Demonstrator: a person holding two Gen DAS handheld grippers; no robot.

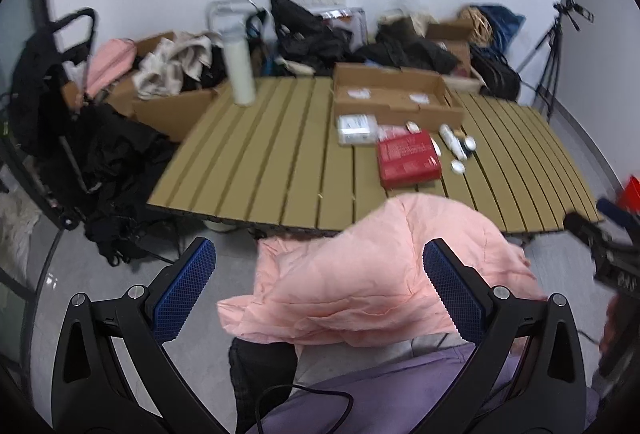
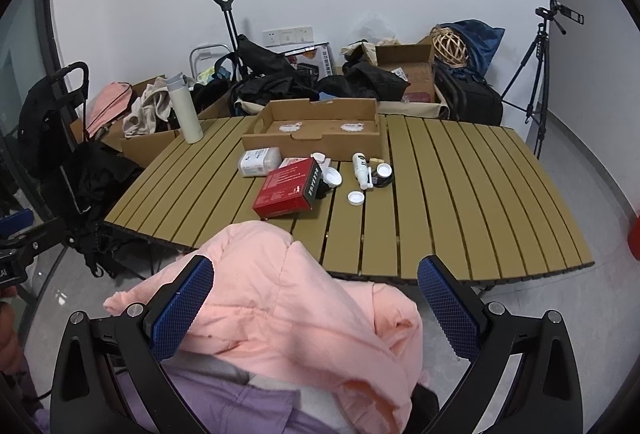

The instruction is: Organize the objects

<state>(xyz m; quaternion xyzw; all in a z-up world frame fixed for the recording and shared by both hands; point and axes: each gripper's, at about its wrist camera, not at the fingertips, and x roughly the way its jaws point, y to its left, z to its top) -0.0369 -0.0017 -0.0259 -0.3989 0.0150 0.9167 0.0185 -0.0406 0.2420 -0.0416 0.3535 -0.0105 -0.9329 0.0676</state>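
— Two grippers are seen spread wide with nothing clamped: the left gripper (image 1: 320, 282) and the right gripper (image 2: 316, 298) each frame the pink garment (image 2: 280, 314) low in the frame, and no fold is pinched by either. Whether a blue pad is brushing the cloth cannot be told.

— Where are the things to be tidied?

— At centre frame, on the slatted table (image 2: 460, 201). The red box (image 2: 290, 189) is laid flat, and just right of it a white bottle (image 2: 361, 169), a dark jar (image 2: 382, 175) and a loose white cap (image 2: 355, 197) are scattered close together. A clear packet (image 2: 259, 161) lies to the box's left. The open cardboard tray (image 2: 312, 131) sits behind them, with only two small white items seen inside.

— What could be spoiled from here?

— Several things, as a judgement. The garment is heaped over the near table edge, so it could be dragged along if an approach is made low across it, and a fold could be caught between the fingers instead of the intended item. The bottle lies on its side and could be rolled if nudged. The cap is thin, and it could be pushed along a gap between slats rather than lifted.

— And farther back?

— The tall white flask (image 2: 185, 109), upper left of centre, stands upright near the table's far corner and could be toppled by a wide sweep. The left view is blurred, so fine placement should not be judged from it.
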